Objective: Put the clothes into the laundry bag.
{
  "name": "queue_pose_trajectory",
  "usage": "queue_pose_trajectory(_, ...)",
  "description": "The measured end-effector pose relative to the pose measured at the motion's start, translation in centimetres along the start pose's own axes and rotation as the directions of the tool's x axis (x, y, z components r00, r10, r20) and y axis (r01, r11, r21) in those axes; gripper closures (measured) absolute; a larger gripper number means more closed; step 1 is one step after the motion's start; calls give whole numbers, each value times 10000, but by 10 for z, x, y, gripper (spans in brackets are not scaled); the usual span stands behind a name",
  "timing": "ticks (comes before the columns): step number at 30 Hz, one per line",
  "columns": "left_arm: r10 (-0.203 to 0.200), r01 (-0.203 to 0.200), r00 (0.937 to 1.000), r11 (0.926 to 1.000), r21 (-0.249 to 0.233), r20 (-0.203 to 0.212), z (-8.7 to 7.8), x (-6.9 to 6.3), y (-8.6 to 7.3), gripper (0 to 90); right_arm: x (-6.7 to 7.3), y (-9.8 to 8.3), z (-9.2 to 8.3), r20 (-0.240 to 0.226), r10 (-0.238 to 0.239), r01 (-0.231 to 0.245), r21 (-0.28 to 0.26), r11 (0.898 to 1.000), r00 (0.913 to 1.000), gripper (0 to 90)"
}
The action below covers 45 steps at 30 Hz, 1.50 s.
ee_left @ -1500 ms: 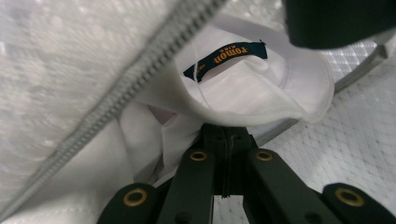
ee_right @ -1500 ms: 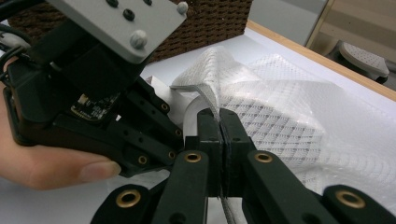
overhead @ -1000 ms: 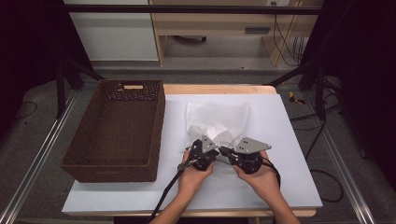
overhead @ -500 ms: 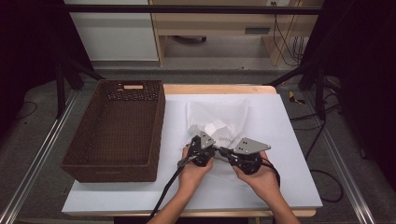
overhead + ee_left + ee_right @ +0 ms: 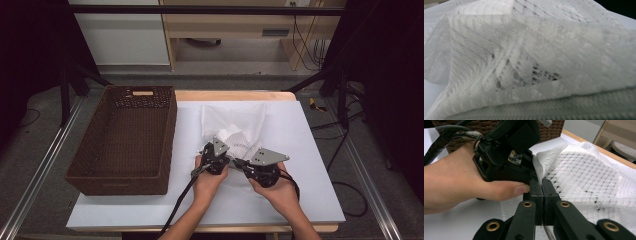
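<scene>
White mesh fabric (image 5: 235, 131) lies crumpled on the surface (image 5: 300, 200), spread from the middle toward the far edge, just right of the brown wicker basket (image 5: 125, 140) that sits along the left edge. The person's two hands come in from the near edge and meet at the fabric's near side, each holding a tool.

The right tool (image 5: 243, 164) has its two black jaws pressed together on a fold of the fabric; in the right gripper view (image 5: 541, 192) a thin edge of the mesh runs down between the closed jaws, and the netted cloth billows off to the right of them. The grey three-cornered plate (image 5: 268, 156) sits on top of this tool.

The left tool (image 5: 218, 156) is just beside the right one, almost touching it, with the left hand (image 5: 461, 185) wrapped around its black body and the thumb lying close to the right tool's jaws. The left gripper view has loose, lacy layers of the fabric (image 5: 529, 62) lying right up against the lens, with a thicker seam along the bottom; I cannot tell whether the left tool's jaws are apart or together.

A black cable (image 5: 177, 205) trails from the left tool toward the near edge.
</scene>
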State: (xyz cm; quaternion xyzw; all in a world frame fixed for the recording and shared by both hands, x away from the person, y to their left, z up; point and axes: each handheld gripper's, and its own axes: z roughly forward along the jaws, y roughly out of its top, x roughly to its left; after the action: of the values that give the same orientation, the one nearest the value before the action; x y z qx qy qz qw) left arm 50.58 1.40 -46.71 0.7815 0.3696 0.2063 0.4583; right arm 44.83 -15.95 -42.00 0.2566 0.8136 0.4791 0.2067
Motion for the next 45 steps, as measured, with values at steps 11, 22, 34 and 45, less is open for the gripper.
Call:
queue_pose_trajectory(11,-86,81,9995,9998,-167,-289,6,2,3,900,1,0,1,-50,-16,17,22,10000,10000,895)
queue_pose_trajectory(22,34,-34,10000,10000,87,17,0,2,-4,900,-2,-3,3,37,75,-75,25,10000,10000,894)
queue_pose_trajectory(34,92,-105,9991,9995,295,419,-14,3,-9,900,-9,-7,4,147,304,-306,98,9995,9994,894)
queue_pose_trajectory(45,372,-409,9965,9980,486,743,-39,-3,-11,900,-10,-9,5,132,291,-294,185,9994,9995,894)
